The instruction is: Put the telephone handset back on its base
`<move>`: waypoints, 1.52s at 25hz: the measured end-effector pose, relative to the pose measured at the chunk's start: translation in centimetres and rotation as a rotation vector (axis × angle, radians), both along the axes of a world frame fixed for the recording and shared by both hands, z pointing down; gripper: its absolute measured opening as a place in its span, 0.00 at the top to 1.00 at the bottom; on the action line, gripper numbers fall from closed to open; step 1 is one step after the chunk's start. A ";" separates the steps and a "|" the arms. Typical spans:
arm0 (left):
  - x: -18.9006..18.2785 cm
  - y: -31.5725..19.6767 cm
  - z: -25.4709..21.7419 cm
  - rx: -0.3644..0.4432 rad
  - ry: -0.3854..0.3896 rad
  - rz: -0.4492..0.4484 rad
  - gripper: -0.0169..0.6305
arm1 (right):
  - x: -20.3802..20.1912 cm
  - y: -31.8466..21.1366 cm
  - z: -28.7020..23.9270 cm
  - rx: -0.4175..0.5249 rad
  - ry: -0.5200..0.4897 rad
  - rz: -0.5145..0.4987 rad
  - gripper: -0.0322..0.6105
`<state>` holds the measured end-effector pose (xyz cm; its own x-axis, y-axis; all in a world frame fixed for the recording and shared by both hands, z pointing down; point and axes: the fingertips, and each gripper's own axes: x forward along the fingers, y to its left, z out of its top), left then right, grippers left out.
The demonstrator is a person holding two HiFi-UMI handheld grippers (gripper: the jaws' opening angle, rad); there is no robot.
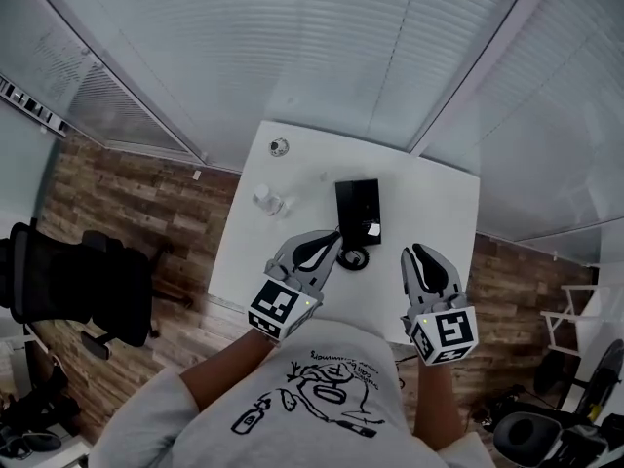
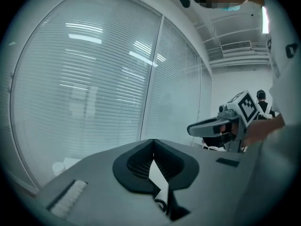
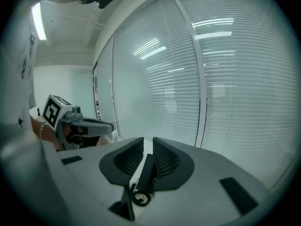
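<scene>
Head view: telephone (image 1: 357,213) central on table (image 1: 434,203), off every edge; left fingers (image 1: 314,252) together, right fingers (image 1: 427,264) narrowly apart

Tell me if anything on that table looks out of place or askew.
Nothing stands out. The black telephone lies near the middle of the white table, its coiled cord bunched toward the near edge. Finer detail on it is too small to tell.

No word or number can be read anywhere; the shirt (image 1: 327,398) carries a line of small lettering above a black drawing, too small to make out; the cube (image 1: 276,307) of the left tool (image 1: 330,240) and the cube (image 1: 447,332) of the right tool (image 1: 419,252) each show a black-and-white square marker
</scene>
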<state>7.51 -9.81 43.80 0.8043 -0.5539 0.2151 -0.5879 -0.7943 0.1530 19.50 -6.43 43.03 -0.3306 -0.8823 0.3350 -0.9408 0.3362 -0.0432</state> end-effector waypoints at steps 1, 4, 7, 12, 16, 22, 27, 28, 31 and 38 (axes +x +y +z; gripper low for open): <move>0.3 0.3 -1.0 0.006 0.012 -0.001 0.97 | 0.2 0.4 -1.0 0.012 -0.002 -0.002 0.87; 1.0 1.0 -3.3 0.027 0.035 0.002 0.97 | 0.9 1.6 -3.3 0.028 -0.016 -0.006 0.87; 1.7 1.6 -5.3 0.052 0.053 -0.004 0.97 | 1.4 2.5 -5.4 0.048 -0.009 -0.016 0.88; 2.9 3.0 -8.1 0.072 0.083 -0.017 0.97 | 1.7 3.9 -8.2 0.085 -0.010 -0.049 0.88; 4.0 4.2 -10.5 0.093 0.116 -0.021 0.97 | 1.1 4.9 -10.3 0.117 0.003 -0.086 0.89; 5.0 5.5 -11.7 0.094 0.134 -0.016 0.97 | 0.4 5.8 -11.6 0.131 -0.010 -0.124 0.90; 5.5 5.6 -11.6 0.081 0.130 -0.007 0.97 | 1.0 5.7 -11.9 0.134 -0.009 -0.117 0.90; 5.6 5.6 -11.6 0.082 0.129 -0.007 0.97 | 1.1 5.7 -11.9 0.134 -0.010 -0.116 0.90; 5.7 5.6 -11.8 0.081 0.132 -0.007 0.97 | 1.4 5.7 -12.0 0.134 -0.011 -0.111 0.90; 6.0 5.8 -11.7 0.078 0.131 -0.010 0.97 | 1.8 5.9 -12.1 0.140 -0.016 -0.106 0.90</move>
